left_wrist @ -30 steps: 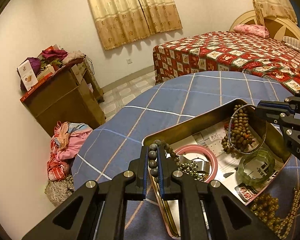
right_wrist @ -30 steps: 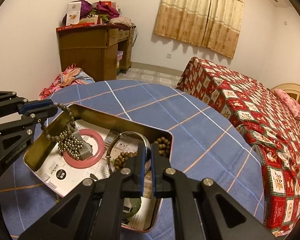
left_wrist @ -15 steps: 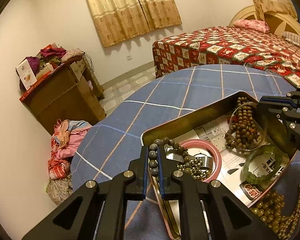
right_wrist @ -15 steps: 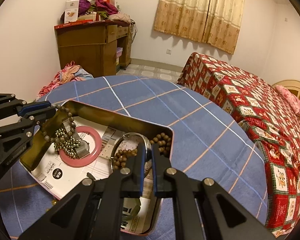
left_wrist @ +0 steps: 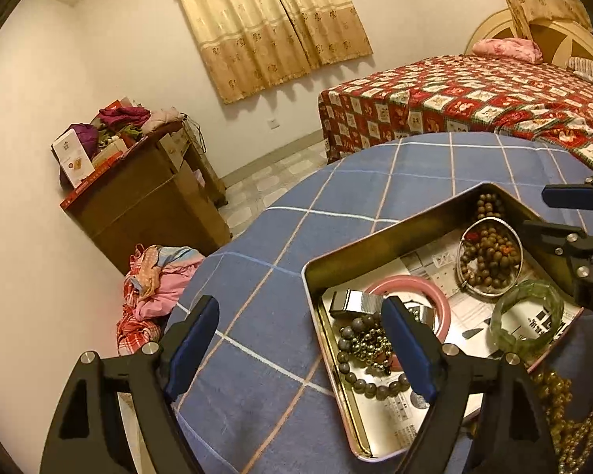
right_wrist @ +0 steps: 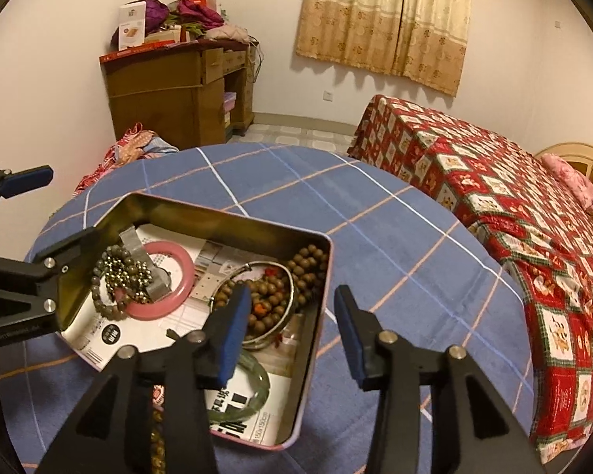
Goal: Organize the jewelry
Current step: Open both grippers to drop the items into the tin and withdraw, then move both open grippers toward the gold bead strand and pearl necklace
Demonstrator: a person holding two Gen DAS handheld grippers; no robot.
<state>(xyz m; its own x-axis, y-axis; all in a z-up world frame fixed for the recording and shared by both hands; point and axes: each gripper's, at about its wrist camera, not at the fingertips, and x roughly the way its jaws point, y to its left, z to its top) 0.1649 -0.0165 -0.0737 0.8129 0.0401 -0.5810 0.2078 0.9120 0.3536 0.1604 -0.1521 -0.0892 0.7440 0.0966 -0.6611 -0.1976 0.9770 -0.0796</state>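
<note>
A brass-coloured tin [left_wrist: 375, 237] [right_wrist: 233, 225] sits on the blue checked tablecloth with jewelry inside. My left gripper [left_wrist: 300, 343] [right_wrist: 47, 217] hangs over the tin's left end, its jaws opening wide and holding nothing. A grey bead bracelet [left_wrist: 359, 379] [right_wrist: 110, 288] lies loose below it, over a pink bangle [left_wrist: 435, 292] [right_wrist: 166, 280]. My right gripper [right_wrist: 290, 331] [left_wrist: 561, 215] is opening astride the tin's right wall, its pads pressing on nothing. A silver bangle [right_wrist: 257, 296] [left_wrist: 490, 252] rests on brown beads in the tin. A green bangle [left_wrist: 527, 316] [right_wrist: 253, 387] lies nearer.
Gold bead strands [left_wrist: 565, 407] [right_wrist: 158, 434] lie on the cloth outside the tin's near edge. The round table [right_wrist: 375, 217] ends close behind the tin. A bed with a red quilt [right_wrist: 514, 217] stands to the right, a wooden desk [right_wrist: 170, 91] at the back left.
Both grippers have opened. The grey bead bracelet has dropped from the left gripper into the tin, and the silver bangle has left the right gripper and lies on the brown beads.
</note>
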